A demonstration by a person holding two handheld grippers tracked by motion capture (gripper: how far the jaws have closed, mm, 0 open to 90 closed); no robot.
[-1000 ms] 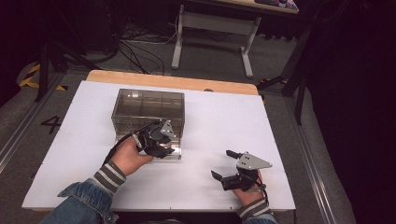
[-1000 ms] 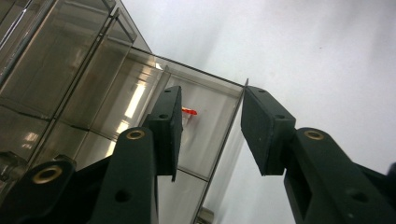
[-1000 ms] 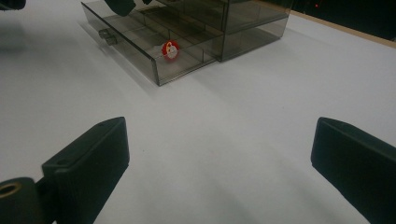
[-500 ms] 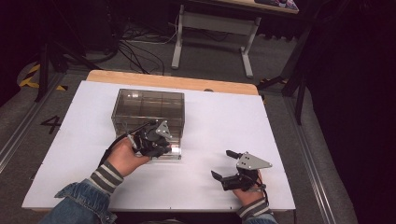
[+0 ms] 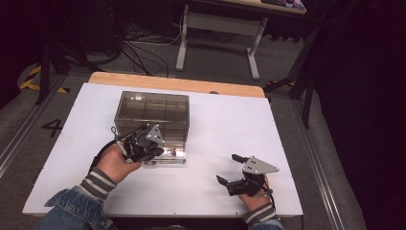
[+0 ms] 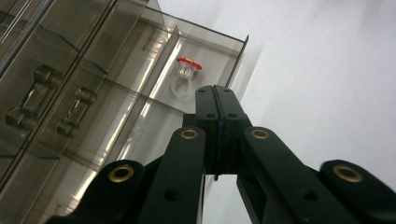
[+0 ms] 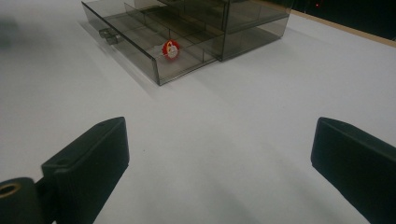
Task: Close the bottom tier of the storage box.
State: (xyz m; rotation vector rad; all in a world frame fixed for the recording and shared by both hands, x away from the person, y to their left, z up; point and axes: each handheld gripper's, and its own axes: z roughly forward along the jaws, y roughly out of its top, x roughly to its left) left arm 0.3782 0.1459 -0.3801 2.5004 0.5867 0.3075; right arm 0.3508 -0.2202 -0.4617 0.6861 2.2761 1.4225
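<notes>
left hand-held gripper (image 6: 215, 100) pinched shut, empty, just above ring (image 6: 186, 74) lying in open drawer (image 6: 140, 121); right hand-held gripper (image 7: 219, 154) spread wide, resting on surface (image 5: 230, 129). risk: knocking ring aside, jolting drawer.

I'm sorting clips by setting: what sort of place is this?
Probably a lab or workshop set up for recording: a white-topped table on a bare floor with loose cables, a metal-legged workbench behind it, and yellow-black hazard tape on the floor.
</notes>
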